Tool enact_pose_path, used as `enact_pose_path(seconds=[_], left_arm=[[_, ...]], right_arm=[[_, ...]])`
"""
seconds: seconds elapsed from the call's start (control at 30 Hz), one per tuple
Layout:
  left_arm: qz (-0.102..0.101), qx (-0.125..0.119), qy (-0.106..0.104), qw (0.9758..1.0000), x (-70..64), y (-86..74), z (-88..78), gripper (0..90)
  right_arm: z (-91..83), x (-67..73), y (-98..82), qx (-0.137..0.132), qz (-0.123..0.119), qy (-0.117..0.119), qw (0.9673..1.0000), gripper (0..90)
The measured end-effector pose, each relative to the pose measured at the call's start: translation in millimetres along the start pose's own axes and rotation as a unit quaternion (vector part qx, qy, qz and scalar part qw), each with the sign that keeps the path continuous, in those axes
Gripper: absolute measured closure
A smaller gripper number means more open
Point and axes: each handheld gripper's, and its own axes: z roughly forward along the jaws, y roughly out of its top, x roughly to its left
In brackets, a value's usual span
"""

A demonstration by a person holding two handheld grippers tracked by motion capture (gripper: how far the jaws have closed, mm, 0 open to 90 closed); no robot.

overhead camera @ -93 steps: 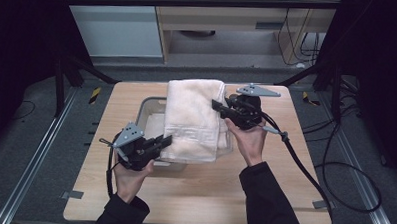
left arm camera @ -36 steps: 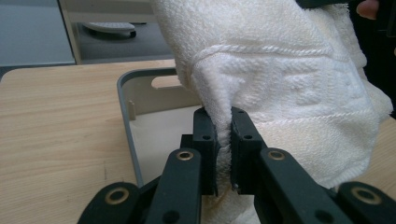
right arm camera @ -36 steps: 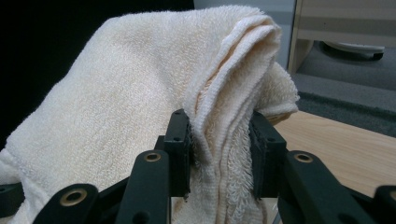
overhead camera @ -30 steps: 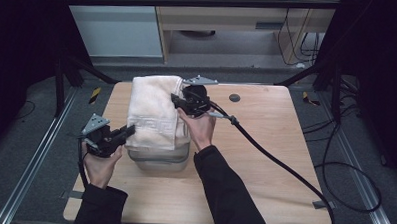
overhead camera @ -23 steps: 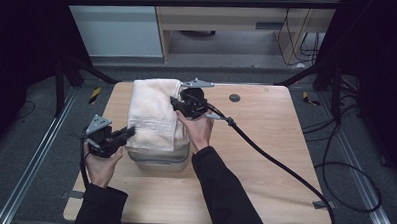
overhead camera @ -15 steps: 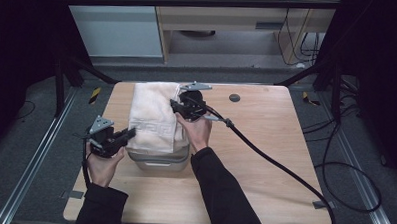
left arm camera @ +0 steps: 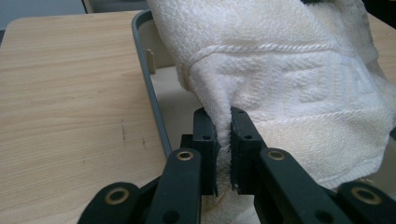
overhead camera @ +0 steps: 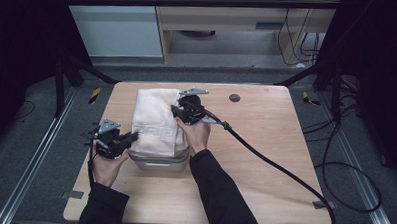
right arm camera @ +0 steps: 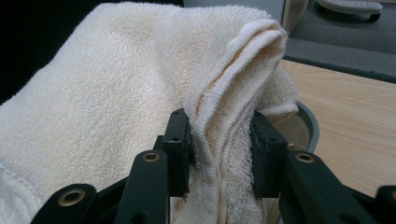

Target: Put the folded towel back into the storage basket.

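Note:
A folded cream towel [overhead camera: 155, 119] hangs over a grey plastic tub [overhead camera: 159, 163] in the middle of the wooden table. My left gripper [overhead camera: 130, 138] is shut on the towel's near left edge; the left gripper view has the cloth [left arm camera: 289, 79] pinched between the black jaws [left arm camera: 224, 140], with the tub rim [left arm camera: 148, 74] just beyond. My right gripper [overhead camera: 175, 111] is shut on the towel's far right folded edge, and in the right gripper view several cloth layers [right arm camera: 93, 102] sit bunched between its jaws [right arm camera: 219, 140]. The towel hides most of the tub's inside.
The wooden table [overhead camera: 265, 149] has bare room right and front of the tub. A thick black cable [overhead camera: 265, 159] trails from my right gripper across the table to its front right. A small dark round mark [overhead camera: 234, 97] sits near the back edge.
Both grippers have carried the towel leftward and lowered it over the tub. In the last second the towel has sunk a little more; both grips are unchanged.

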Motion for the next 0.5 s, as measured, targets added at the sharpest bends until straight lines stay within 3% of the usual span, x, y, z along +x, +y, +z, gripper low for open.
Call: enact_pose_path(seconds=[0.5], left_arm=[[0.008, 0.023, 0.006, 0.9997, -3.9, -7.7, 11.4, 82.6]], right_arm=[[10.2, -6.3, -18.0, 0.019, 0.006, -0.004, 0.9998, 64.1]])
